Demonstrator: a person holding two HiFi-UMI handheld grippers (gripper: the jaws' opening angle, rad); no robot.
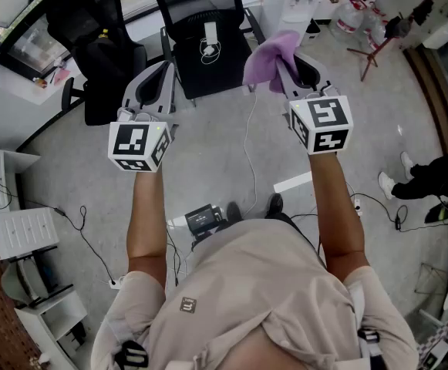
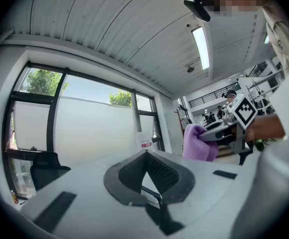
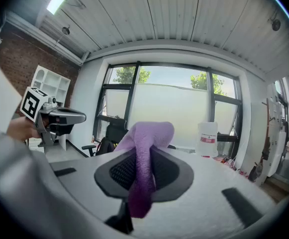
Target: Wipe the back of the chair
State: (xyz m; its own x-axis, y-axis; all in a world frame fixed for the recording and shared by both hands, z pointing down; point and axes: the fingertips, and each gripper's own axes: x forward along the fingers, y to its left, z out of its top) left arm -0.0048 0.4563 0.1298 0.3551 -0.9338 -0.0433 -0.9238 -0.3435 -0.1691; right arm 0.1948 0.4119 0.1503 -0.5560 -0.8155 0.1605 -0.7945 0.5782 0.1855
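Head view looks down on the chair (image 1: pixel 189 75); gripper views face windows (image 3: pixel 184 103).

The cloth (image 1: pixel 274 56) is lilac purple and the chair (image 1: pixel 206 52) is black. The left tongs (image 1: pixel 160 79) and right tongs (image 3: pixel 143 169) are pale grey with black pads, each bearing a cube patterned in black-and-white squares. The floor (image 1: pixel 224 160) is mottled grey.
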